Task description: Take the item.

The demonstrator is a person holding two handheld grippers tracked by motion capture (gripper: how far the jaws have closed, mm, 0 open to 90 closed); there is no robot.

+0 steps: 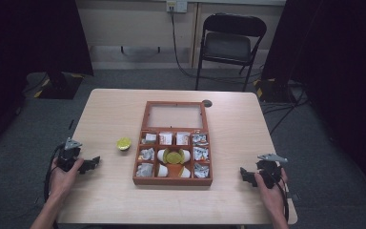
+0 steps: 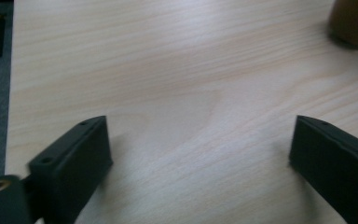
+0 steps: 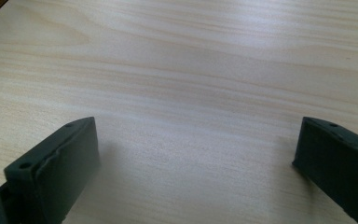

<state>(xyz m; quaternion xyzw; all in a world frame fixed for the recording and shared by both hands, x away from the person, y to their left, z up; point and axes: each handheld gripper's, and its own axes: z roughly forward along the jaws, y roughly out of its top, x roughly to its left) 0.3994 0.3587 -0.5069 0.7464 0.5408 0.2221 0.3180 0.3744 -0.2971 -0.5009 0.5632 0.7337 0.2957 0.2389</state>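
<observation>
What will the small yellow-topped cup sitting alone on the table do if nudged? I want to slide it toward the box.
The yellow-topped cup looks small and probably light, so a push should slide it easily over the smooth table. It seems low and wide, so tipping appears unlikely. If it does tip, its round shape might let it roll.

A compartment box (image 1: 172, 182) sits mid-table (image 1: 109, 114), a small cup (image 1: 123, 143) just to its left.
</observation>
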